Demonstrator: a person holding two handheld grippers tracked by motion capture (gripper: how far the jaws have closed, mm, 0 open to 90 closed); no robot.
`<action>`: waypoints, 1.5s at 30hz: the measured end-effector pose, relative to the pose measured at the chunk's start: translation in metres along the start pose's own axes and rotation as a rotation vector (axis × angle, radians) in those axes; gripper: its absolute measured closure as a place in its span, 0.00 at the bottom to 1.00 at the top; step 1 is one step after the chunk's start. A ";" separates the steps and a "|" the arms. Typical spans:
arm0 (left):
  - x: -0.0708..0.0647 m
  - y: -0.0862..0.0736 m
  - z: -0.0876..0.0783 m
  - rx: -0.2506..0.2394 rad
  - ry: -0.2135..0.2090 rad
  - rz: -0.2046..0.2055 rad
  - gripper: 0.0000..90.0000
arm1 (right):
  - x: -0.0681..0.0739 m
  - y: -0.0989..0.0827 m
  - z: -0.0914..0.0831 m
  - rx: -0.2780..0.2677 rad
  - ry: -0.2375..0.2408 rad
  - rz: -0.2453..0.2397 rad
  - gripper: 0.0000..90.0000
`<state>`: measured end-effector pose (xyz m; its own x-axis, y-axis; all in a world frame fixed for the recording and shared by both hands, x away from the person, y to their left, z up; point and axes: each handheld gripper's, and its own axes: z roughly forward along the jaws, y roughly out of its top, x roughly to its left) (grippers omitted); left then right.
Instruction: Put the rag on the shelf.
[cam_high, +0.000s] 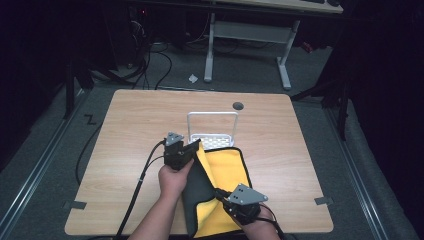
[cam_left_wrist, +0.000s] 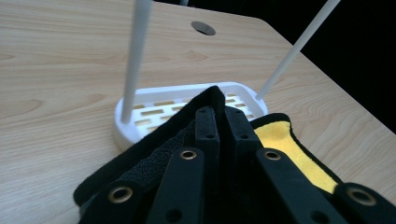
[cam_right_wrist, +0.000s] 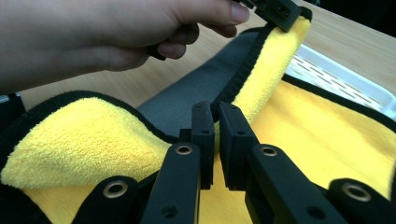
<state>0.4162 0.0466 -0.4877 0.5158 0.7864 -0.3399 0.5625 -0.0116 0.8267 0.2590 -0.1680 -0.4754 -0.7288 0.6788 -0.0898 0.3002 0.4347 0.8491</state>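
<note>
Beside the empty white rack (cam_high: 212, 131), both grippers' fingers pinch the yellow cloth's (cam_high: 227, 170) edge.

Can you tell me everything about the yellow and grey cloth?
The cloth is fluffy yellow on one side and dark grey on the other, with a black stitched edge. It lies on the wooden table, partly folded over so the grey side shows on the left. Its far edge sits by the white rack. The left gripper is shut on its far corner, lifting it, and the right gripper is shut on the near edge.
</note>
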 end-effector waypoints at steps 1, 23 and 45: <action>-0.003 0.001 0.004 0.014 0.006 0.011 0.95 | -0.003 -0.002 -0.001 -0.001 -0.002 0.010 0.95; -0.050 -0.004 0.057 0.107 -0.044 0.068 0.93 | -0.044 -0.050 -0.036 0.080 -0.092 0.089 0.95; -0.068 -0.010 0.062 0.099 -0.190 0.045 0.51 | -0.064 -0.063 -0.046 0.063 -0.152 0.159 0.82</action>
<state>0.4153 -0.0448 -0.5009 0.6489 0.6535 -0.3896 0.5919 -0.1119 0.7982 0.2581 -0.2659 -0.4990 -0.5695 0.8211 -0.0385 0.4453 0.3475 0.8252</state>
